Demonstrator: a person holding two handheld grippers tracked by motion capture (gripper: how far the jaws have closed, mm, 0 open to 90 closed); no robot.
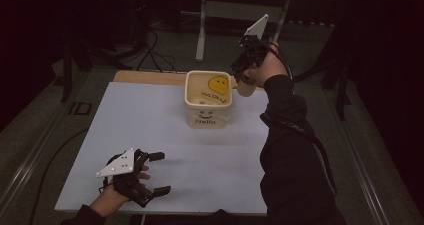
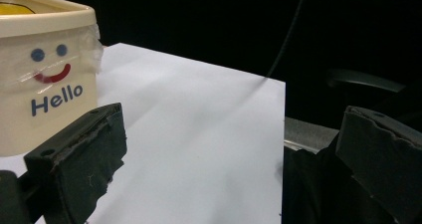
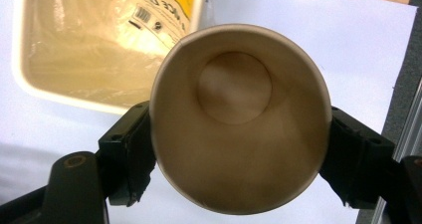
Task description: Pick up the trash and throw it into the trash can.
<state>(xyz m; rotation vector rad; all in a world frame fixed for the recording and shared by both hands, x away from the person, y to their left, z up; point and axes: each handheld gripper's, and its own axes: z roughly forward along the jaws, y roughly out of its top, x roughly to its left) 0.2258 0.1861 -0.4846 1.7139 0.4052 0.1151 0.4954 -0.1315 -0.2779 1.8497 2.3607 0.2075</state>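
A cream plastic tub [image 1: 208,99] with a smiley face and "Hello" on its front stands on the white sheet; its front [image 2: 45,84] fills the left of the left gripper view. My right gripper [image 1: 243,79] is shut on a brown paper cup [image 1: 245,88], held above the sheet just right of the tub's rim. Seen from above, the cup [image 3: 239,119] is empty, squeezed between both jaws, with the tub [image 3: 99,40] behind it. My left gripper [image 1: 161,173] rests open near the sheet's front left, nothing between its jaws [image 2: 229,159].
The white sheet [image 1: 150,130] covers a wooden table [image 1: 145,77] whose far edge shows. A metal stand [image 1: 202,30] and cables [image 1: 150,55] lie on the dark floor beyond. The tub is lined with clear plastic and a yellow label [image 1: 218,85].
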